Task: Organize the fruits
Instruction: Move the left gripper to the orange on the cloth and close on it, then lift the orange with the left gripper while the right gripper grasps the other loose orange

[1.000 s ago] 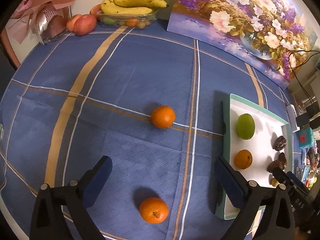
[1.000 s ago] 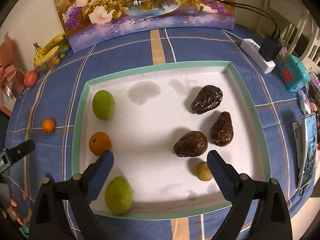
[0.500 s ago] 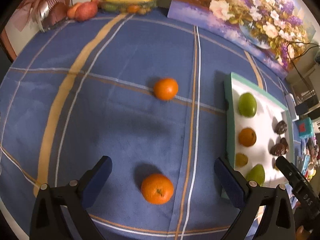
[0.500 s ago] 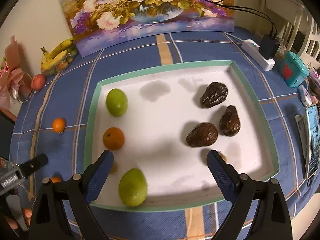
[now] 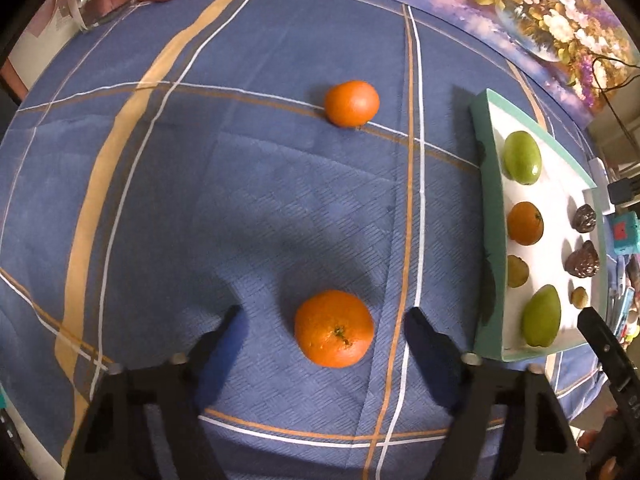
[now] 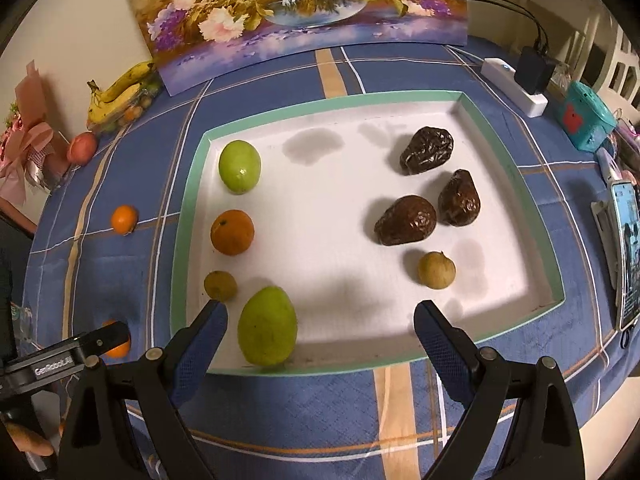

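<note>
An orange (image 5: 334, 328) lies on the blue checked cloth between the fingers of my left gripper (image 5: 324, 318). The jaws are closing, with a gap still on both sides of the fruit. A second orange (image 5: 351, 103) lies farther back on the cloth. To the right stands the white tray with a green rim (image 5: 490, 240). My right gripper (image 6: 320, 312) hangs open over the tray's near edge (image 6: 360, 366). A green fruit (image 6: 267, 332) lies by its left finger, untouched. The tray also holds another green fruit (image 6: 239, 166), an orange (image 6: 232, 232), dark avocados (image 6: 406, 220) and small brownish fruits (image 6: 437, 270).
A flower painting (image 6: 304, 12) leans on the wall behind the tray. Bananas (image 6: 120, 92) and an apple (image 6: 82, 148) sit at the back left by pink wrapping. A power strip (image 6: 516, 88), a teal box (image 6: 584, 120) and a phone (image 6: 626, 248) crowd the right edge.
My left gripper has come down over the near orange and its fingers have narrowed around it. My right gripper has drifted toward the tray's near left side, still open.
</note>
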`<action>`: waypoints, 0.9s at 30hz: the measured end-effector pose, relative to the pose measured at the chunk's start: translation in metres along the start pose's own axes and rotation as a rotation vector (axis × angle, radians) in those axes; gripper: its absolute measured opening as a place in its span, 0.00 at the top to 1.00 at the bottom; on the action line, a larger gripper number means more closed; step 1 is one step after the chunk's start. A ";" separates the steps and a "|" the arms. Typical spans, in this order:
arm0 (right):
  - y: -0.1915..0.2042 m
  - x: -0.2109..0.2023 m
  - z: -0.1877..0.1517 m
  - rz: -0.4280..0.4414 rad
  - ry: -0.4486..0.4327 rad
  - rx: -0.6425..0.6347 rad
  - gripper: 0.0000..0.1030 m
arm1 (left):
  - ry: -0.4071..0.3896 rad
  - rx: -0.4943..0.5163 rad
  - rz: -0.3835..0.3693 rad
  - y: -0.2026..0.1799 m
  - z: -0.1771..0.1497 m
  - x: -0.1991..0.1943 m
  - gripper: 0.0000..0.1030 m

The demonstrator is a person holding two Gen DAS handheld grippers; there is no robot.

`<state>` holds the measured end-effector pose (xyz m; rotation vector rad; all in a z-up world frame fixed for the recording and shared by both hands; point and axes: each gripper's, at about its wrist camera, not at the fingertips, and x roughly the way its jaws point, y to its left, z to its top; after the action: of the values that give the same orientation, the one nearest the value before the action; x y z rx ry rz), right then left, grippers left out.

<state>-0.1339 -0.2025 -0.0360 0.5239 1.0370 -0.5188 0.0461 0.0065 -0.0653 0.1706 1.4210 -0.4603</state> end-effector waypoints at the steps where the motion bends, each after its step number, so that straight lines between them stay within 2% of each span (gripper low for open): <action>1: 0.000 0.000 0.000 0.000 -0.001 0.001 0.08 | 0.002 -0.001 -0.001 0.001 -0.001 0.001 0.31; 8: -0.001 -0.001 -0.001 0.003 -0.001 0.007 0.08 | -0.002 -0.012 -0.026 0.004 -0.004 0.000 0.60; 14: -0.001 -0.002 -0.001 0.004 -0.001 0.007 0.08 | -0.023 -0.026 -0.034 0.003 0.004 -0.007 0.60; 22: 0.000 0.000 0.000 0.011 0.025 0.002 0.08 | -0.130 -0.080 -0.052 0.011 0.021 -0.031 0.60; 27: 0.009 0.003 0.007 0.030 0.024 -0.019 0.08 | -0.153 -0.121 -0.085 0.012 0.037 -0.033 0.60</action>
<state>-0.1228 -0.2003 -0.0342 0.5292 1.0544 -0.4762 0.0819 0.0097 -0.0293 -0.0227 1.3050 -0.4463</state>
